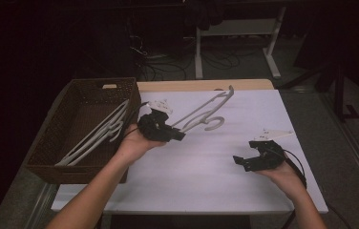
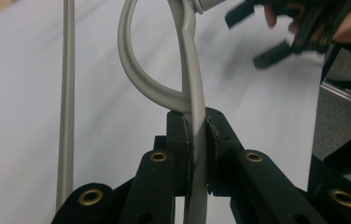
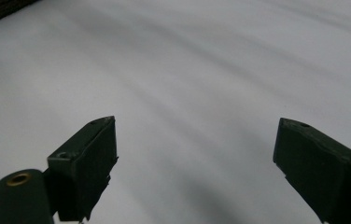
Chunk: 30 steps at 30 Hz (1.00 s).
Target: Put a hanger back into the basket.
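High view: left hand (image 1: 132, 143) is reaching in palm-up beside the basket (image 1: 48, 143), its left gripper (image 1: 180, 136) clamping the hanger (image 1: 201, 112) and holding it tilted over the white table (image 1: 206, 176); right gripper (image 1: 243, 161) is hovering well apart, jaws spread on nothing; hanger is pale grey, thin, its hook curving at the pads.

White-covered table (image 1: 225, 167); wicker basket (image 1: 63, 129) on left edge.

hangers (image 1: 96, 133) in basket (image 1: 53, 125), left on table (image 1: 216, 162).
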Each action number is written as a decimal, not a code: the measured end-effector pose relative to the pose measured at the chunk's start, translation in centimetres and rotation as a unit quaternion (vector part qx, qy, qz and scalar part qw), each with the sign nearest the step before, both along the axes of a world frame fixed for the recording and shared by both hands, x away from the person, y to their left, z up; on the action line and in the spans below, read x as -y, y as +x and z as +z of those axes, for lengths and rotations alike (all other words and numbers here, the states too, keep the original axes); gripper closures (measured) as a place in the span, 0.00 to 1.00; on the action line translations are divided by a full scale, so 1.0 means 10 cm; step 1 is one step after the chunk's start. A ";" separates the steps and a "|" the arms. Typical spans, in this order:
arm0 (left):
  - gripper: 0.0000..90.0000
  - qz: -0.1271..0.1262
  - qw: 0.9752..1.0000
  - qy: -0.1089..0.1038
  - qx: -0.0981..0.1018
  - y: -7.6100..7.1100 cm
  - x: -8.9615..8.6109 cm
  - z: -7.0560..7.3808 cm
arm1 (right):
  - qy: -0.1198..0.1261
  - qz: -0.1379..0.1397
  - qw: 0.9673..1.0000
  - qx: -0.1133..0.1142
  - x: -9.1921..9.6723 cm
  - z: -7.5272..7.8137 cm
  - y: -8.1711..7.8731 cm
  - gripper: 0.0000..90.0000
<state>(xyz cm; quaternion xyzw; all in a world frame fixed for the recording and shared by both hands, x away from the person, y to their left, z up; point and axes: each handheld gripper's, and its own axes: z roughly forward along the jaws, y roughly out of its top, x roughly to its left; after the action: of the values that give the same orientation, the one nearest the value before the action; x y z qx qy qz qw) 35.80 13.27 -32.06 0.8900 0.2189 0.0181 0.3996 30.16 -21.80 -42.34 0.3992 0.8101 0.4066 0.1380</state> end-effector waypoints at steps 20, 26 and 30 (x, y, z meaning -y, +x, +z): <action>0.91 0.069 0.996 -0.011 0.063 0.07 -1.08 0.83 | 0.007 -0.001 1.000 0.026 0.04 -0.11 -0.10 0.01; 0.91 0.101 0.993 0.000 0.062 0.03 -1.58 0.73 | 0.007 -0.009 0.999 0.031 0.05 -0.08 -0.11 0.01; 0.91 0.123 0.991 -0.004 0.059 0.02 -1.90 0.60 | 0.006 -0.013 0.999 0.030 0.07 -0.08 -0.11 0.01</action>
<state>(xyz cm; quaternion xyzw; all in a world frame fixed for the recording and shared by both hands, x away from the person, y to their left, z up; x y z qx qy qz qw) 36.04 32.28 -26.01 0.8520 0.3029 0.1183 0.4102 29.11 -22.46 -43.13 0.3983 0.7976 0.4216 0.1653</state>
